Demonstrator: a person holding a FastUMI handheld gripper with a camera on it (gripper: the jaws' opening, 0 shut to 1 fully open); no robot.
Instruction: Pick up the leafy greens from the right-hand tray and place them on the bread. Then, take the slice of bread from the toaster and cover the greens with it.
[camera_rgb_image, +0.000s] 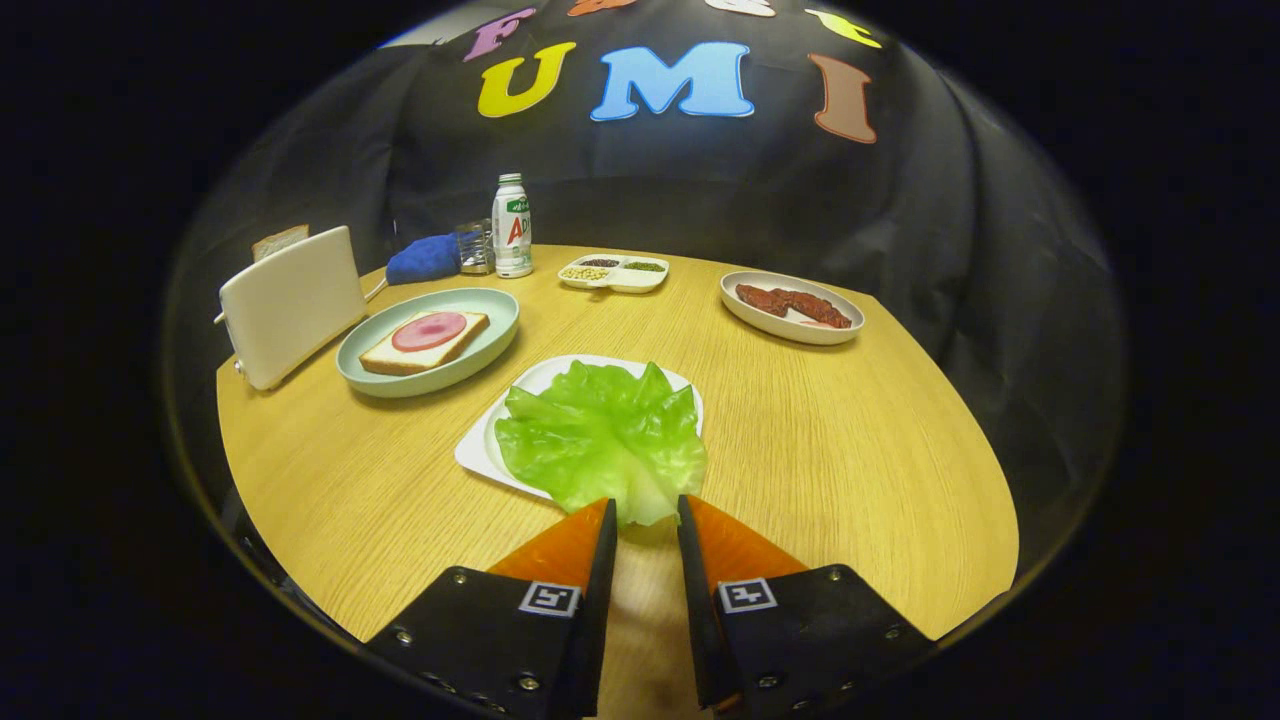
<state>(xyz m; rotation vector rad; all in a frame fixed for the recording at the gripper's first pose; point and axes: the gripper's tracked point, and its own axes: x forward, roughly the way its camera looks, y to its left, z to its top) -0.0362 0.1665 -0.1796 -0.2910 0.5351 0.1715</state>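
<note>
The gripper (643, 508) is hovering with fingers apart astride the near stem edge of the leafy greens (600, 435) — lying on their white tray (478, 450) — apparently lining up a pinch.

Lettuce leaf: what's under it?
A white tray lies under the lettuce leaf; the covered middle can't be seen. The hand-held gripper is open, fingertips at the leaf's near edge.
</note>
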